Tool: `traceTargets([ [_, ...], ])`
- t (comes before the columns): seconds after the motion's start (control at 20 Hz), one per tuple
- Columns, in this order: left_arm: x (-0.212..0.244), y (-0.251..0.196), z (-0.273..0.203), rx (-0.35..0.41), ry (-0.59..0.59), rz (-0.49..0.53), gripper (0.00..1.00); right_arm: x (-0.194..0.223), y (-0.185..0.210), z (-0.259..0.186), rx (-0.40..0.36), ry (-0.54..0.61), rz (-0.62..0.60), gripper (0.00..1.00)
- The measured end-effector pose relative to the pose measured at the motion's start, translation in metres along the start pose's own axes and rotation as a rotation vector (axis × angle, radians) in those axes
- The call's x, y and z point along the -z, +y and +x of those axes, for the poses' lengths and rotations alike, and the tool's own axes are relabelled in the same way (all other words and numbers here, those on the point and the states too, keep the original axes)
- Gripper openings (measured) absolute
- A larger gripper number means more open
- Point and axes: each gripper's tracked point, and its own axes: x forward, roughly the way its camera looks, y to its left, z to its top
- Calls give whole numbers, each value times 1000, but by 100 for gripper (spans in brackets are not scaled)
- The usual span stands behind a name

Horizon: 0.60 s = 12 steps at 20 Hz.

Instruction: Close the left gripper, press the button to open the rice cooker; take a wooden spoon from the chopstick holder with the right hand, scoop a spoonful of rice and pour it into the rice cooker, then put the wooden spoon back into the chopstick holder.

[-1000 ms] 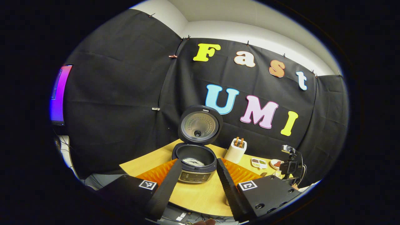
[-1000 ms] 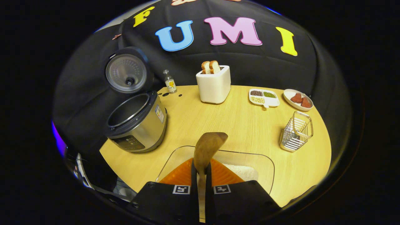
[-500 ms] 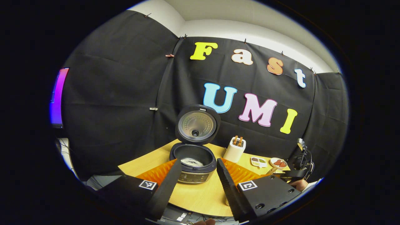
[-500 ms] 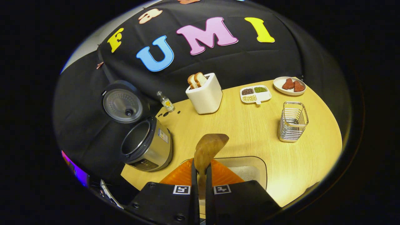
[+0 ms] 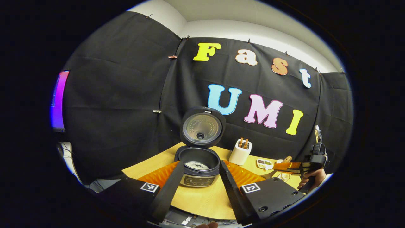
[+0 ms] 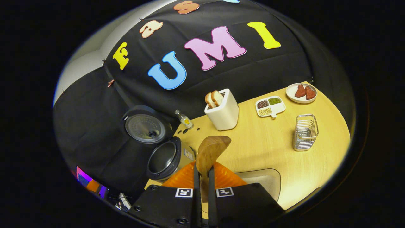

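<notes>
Swinging away from the rice cooker [image 6: 167,156], whose rice now sits inside, the right tongs [image 6: 202,172] stay clamped on the wooden spoon [image 6: 210,150], heading for the chopstick holder [image 6: 305,132] right of it, while the left tongs [image 5: 197,177] hover wide open, empty.

1. bare surface [image 6: 269,139] lies open between the toaster [image 6: 224,111] and the wire chopstick holder [image 6: 305,132].
2. the holder's mouth is open on top, well apart from the divided dish [image 6: 270,106].
3. the rice cooker [image 6: 167,156] with its raised lid [image 6: 146,128] blocks the left edge.
</notes>
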Motion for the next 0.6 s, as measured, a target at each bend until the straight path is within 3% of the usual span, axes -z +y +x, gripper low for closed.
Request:
traceTargets([
  [0.6, -4, 54, -27, -99, -34, -21, 80, -11, 141, 78, -169, -3, -5, 12],
])
